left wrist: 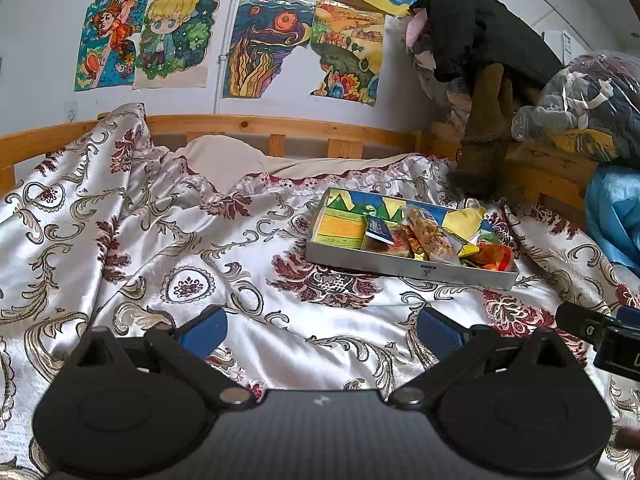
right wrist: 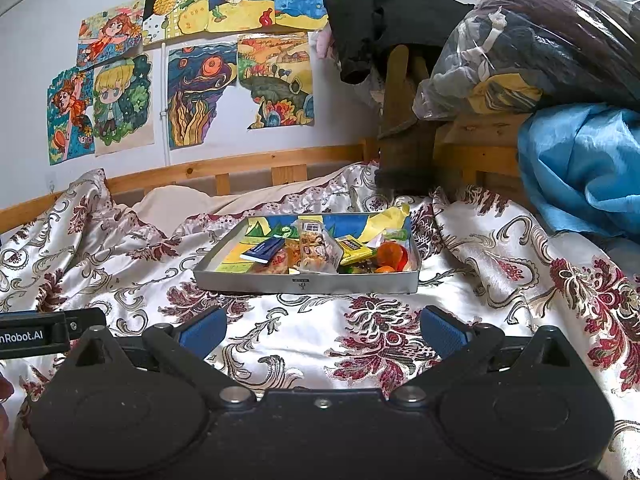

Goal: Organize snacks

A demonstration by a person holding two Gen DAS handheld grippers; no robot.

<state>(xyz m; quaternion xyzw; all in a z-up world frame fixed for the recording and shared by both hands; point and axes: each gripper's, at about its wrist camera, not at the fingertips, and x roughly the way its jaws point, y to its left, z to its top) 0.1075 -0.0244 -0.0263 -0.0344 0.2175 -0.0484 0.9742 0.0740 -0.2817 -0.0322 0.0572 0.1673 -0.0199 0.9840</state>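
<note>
Two grippers hover low over a bed, side by side, each with its blue-padded jaws spread wide and nothing between them. Beyond the left gripper (left wrist: 322, 330), ahead and off to the right of its jaws, sits a shallow grey rectangular metal tray (left wrist: 408, 266) lined with a brightly coloured drawing; well apart from the fingertips, it rests on the glossy white bedspread with dark red and gold floral scrolls (left wrist: 160, 240). From the right gripper (right wrist: 322, 328) the same tray (right wrist: 304, 282) lies almost straight ahead of the open jaws, a little way beyond them.

Inside the tray the snacks are heaped toward its right half: a small dark blue flat packet (right wrist: 267, 251) lies leftmost, a clear-wrapped bar of pale nutty pieces (right wrist: 316, 250) runs lengthwise beside it, a yellow wrapped packet (right wrist: 354, 249) sits to the right of that, and an orange crinkled wrapper (right wrist: 390, 254) fills the right end. The tray's left portion shows only the drawing.

Past the tray, a light wooden bed rail (left wrist: 280, 126) runs along a white wall hung with children's colourful drawings (left wrist: 272, 44). Off to the right of both jaws, dark clothing (right wrist: 384, 4), a clear plastic bag stuffed with fabric (right wrist: 540, 36) and a bright blue cloth (right wrist: 580, 160) are piled up.
</note>
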